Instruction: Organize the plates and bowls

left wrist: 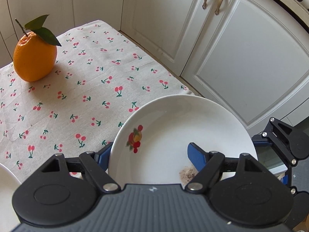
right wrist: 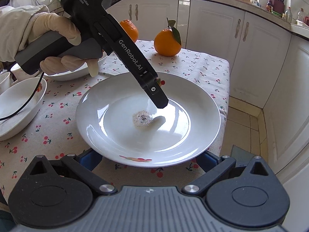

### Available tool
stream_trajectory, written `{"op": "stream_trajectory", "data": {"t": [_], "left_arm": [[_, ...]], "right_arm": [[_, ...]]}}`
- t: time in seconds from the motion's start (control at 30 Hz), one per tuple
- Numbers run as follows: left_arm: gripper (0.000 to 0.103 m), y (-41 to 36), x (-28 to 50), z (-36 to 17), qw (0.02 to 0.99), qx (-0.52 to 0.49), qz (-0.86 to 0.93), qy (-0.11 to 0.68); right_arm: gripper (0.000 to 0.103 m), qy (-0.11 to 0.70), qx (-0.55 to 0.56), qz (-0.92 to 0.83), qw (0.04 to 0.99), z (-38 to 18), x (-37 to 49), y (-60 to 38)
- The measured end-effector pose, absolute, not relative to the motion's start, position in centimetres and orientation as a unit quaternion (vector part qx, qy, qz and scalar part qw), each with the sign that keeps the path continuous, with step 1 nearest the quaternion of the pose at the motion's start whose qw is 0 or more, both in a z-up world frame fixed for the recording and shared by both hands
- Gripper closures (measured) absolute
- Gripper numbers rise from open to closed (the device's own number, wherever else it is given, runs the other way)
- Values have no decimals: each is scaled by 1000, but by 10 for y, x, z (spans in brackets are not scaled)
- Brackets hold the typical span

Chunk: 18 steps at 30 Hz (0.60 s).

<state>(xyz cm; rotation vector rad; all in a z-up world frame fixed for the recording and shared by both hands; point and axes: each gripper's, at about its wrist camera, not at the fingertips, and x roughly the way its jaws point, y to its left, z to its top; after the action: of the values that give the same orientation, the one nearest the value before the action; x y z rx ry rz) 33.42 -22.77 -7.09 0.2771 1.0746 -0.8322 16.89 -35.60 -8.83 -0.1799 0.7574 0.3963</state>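
The white plate (right wrist: 123, 135) is round, shallow and glossy, with a small fruit print on its rim and a brownish speckled stain (right wrist: 142, 118) near its middle. It sits at the right edge of the surface (right wrist: 58, 131), partly past that edge, and looks slightly tilted; being round, it has no clear long axis.

The left hand-held gripper (left wrist: 152, 154) has one blue finger (left wrist: 197, 158) on the inside of the plate and the other at the plate's outer rim, so it grips the plate's rim. In the right wrist view its black body reaches down over the plate from the upper left, held by a gloved hand (right wrist: 63, 44).

The right hand-held gripper (right wrist: 149, 161) is at the near rim of the plate, its blue fingers spread wide on both sides and mostly hidden under the rim; it is open.

The surface carries a rough cloth with a cherry print. An orange with green leaves (right wrist: 167, 42) stands near the far right corner, a second orange (right wrist: 129, 29) is partly hidden behind the left gripper. Two white bowls, one (right wrist: 19, 106) at the left edge and another (right wrist: 77, 71) behind the gloved hand, are close to the plate. White cabinet doors (left wrist: 241, 58) with curved metal handles stand beyond the surface.
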Motion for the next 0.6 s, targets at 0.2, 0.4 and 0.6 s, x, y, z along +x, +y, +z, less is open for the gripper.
{"op": "stream_trajectory", "data": {"t": [0.2, 0.4, 0.6], "left_arm": [[24, -230, 334, -72, 774, 134, -377, 490], [15, -228, 322, -58, 796, 144, -371, 456], [12, -218, 298, -29, 819, 157, -362, 416]], "right_arm": [[0, 367, -89, 189, 907, -90, 169, -355], [0, 371, -78, 184, 907, -82, 164, -356], [0, 378, -61, 179, 906, -66, 142, -354]]}}
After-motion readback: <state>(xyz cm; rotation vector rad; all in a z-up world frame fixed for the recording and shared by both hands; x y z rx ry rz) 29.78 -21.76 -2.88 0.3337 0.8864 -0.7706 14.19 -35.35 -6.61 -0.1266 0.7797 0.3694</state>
